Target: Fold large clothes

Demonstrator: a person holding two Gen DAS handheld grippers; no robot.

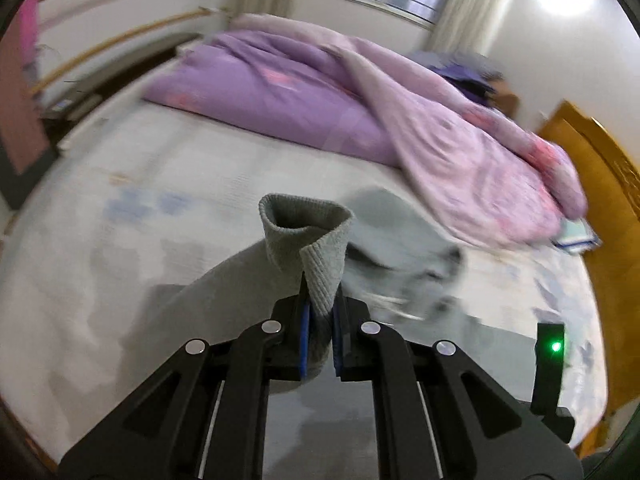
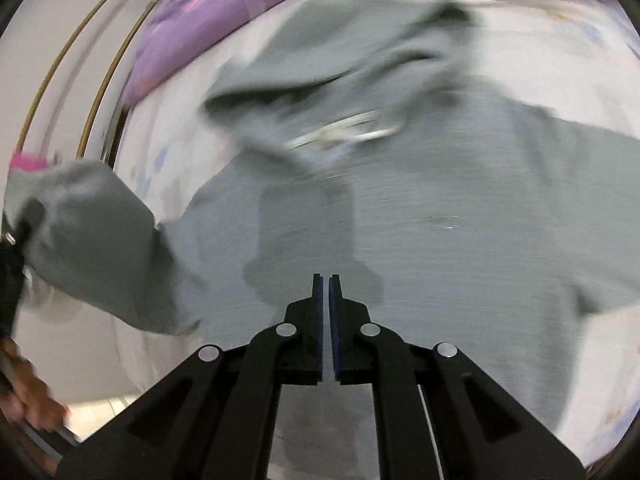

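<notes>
While the left tool pinches the grey sweater's cuff, the right tool hangs pressed together, empty

The bed wore a pale printed sheet; a purple quilt lay heaped at its far side, and a grey hoodie sprawled across the middle.
</notes>
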